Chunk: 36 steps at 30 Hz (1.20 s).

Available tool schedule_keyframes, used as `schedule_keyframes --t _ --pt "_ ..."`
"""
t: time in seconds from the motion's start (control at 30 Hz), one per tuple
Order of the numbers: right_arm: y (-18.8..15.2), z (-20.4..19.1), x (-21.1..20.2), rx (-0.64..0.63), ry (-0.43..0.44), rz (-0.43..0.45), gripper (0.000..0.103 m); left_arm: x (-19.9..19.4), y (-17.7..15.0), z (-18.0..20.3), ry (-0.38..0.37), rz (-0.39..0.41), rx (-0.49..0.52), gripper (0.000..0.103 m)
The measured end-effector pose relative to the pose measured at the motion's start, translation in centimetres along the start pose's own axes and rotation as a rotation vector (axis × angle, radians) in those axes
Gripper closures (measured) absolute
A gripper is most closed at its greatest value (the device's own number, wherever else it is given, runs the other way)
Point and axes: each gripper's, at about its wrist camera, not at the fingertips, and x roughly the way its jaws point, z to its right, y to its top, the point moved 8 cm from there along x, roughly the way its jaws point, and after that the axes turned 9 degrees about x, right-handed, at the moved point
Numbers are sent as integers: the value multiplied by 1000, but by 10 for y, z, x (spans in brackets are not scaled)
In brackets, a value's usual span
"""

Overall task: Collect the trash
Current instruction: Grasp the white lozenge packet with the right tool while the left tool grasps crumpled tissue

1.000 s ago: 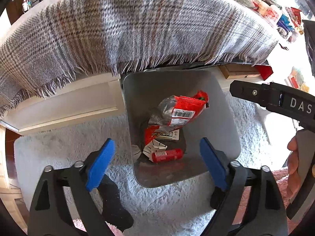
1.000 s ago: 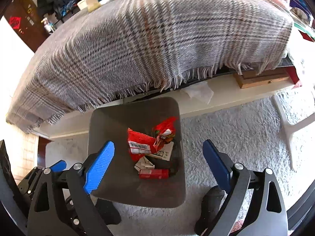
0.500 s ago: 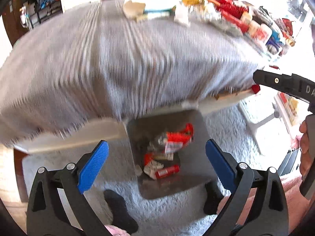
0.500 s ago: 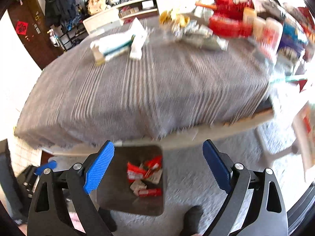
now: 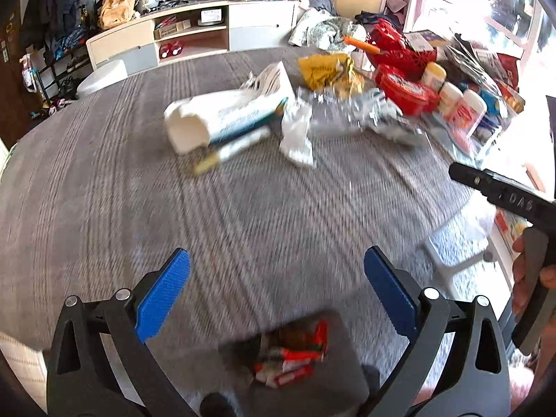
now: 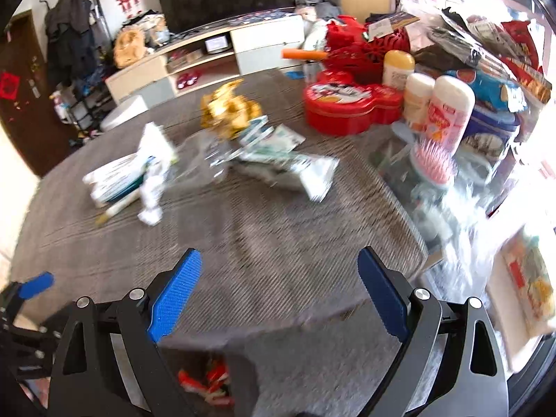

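Both the left gripper (image 5: 276,290) and right gripper (image 6: 279,285) hang spread and empty, facing the wrappers (image 6: 278,163) at twelve o'clock (likely next); the bin (image 5: 295,358) waits below.

A grey plaid-covered table (image 5: 243,215) carries a white carton (image 5: 222,120), crumpled wrappers (image 6: 278,160) and a red tin (image 6: 347,102).

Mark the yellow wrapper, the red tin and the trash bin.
yellow wrapper (image 5: 326,69): left wrist view, crumpled middle.
red tin (image 6: 347,102): right wrist view, lid top.
trash bin (image 5: 347,375): left wrist view, bare inner wall.
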Motion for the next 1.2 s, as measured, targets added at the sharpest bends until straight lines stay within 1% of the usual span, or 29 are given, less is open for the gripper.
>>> schedule_keyframes --t 0.07,0.13,0.17,0.2,0.23,0.27,0.3,0.33,0.4,0.47,0.57,0.67,0.73,0.77,0.87,0.93,0.97,1.0,1.03,1.07,1.1,1.2 --pt "12 4 10 -19 -12 14 13 15 15 0 -6 0 -5 9" --pt "24 4 22 -36 -11 19 20 32 29 2 -5 -11 4 15" --pt "28 3 29 -47 -13 14 23 40 36 3 -5 -20 12 20" --pt "29 3 33 -59 -13 11 29 47 39 4 -5 -27 19 26" --pt "32 2 38 -77 -17 10 34 54 43 4 -5 -36 26 30" --pt "36 1 46 -99 -27 6 36 64 48 5 -2 -49 28 35" --pt "38 2 50 -108 -28 1 40 70 51 4 2 -59 24 39" --pt "39 1 55 -115 -23 -8 42 77 54 2 4 -68 16 41" --pt "43 1 61 -129 -20 -8 42 87 58 -2 6 -74 -4 45" --pt "46 1 64 -148 -30 6 42 92 64 -6 12 -60 -15 45" --pt "49 2 71 -168 -27 0 42 102 72 -10 2 -57 -24 45" --pt "51 6 79 -149 -7 -11 43 110 77 -11 -6 -55 -35 46" --pt "50 7 84 -131 17 -33 47 116 79 -9 -12 -60 -28 50" --pt "48 6 86 -128 27 -40 47 118 79 -8 -7 -61 -22 51" --pt "43 1 92 -143 37 -58 49 122 82 -3 1 -50 4 51" --pt "40 -2 94 -161 24 -56 62 123 84 -1 -2 -43 8 52" --pt "40 -2 94 -167 15 -47 69 124 85 -1 -5 -39 7 54" --pt "40 -2 94 -167 13 -47 71 124 87 -1 -10 -34 2 59" --pt "41 -1 93 -161 16 -46 78 125 88 0 -16 -32 -2 62" --pt "42 0 92 -157 20 -47 82 124 88 -1 -22 -30 -5 68" --pt "42 1 91 -157 23 -47 84 125 89 -2 -22 -29 -12 72" --pt "42 1 85 -170 19 -39 86 124 89 -2 -21 -26 -9 78"
